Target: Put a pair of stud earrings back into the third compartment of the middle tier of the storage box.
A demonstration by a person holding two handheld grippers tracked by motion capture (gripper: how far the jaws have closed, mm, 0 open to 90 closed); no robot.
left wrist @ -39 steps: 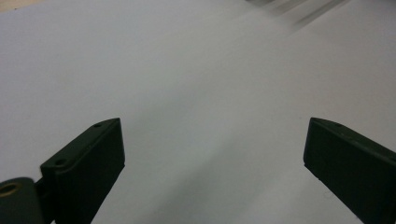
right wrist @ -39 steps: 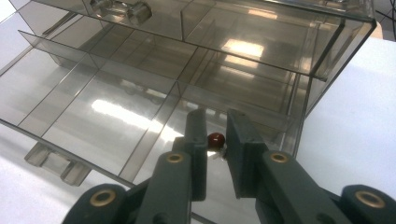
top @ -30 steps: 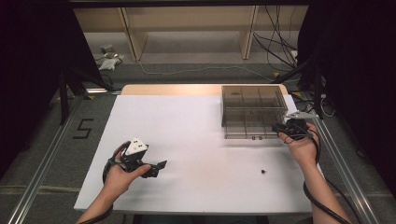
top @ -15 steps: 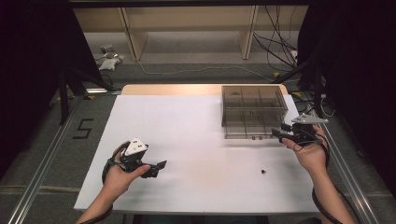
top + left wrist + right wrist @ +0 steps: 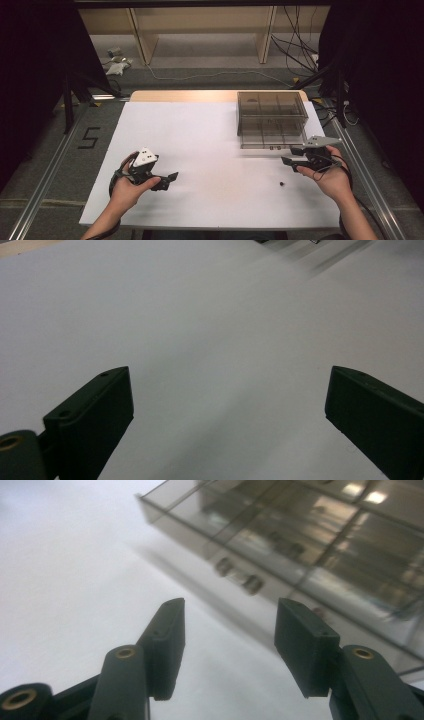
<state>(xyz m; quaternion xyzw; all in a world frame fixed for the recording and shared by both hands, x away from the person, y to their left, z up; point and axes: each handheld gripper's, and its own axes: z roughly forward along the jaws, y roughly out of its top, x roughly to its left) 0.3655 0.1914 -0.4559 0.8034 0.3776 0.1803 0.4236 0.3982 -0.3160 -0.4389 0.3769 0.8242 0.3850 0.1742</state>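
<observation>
Right gripper (image 5: 289, 156) hovers just off the near right corner of the box (image 5: 271, 119), jaws apart with nothing between them; they have just been opening. Left gripper (image 5: 170, 180) sits low at the near left of the worktop (image 5: 200, 135), jaws spread wide over bare white surface.

High view: box stands at the far right of the worktop, smoky clear plastic, split into compartments. Small dark speck (image 5: 281, 183) lies on the worktop near the right hand (image 5: 327, 177), apart from both grippers. Left hand (image 5: 129, 190) wraps its gripper from behind.

Right gripper view: box (image 5: 310, 535) close ahead and tilted in the frame, dividers plain, two small latch-like tabs (image 5: 239, 576) on its front wall. High view gives these as a dark smudge at most.

Left gripper view: blank worktop (image 5: 210, 330) between the jaws; a sliver of something dark at the top edge, cut off.

Box contents blurred behind reflections, unreadable. Speck too small to identify.
</observation>
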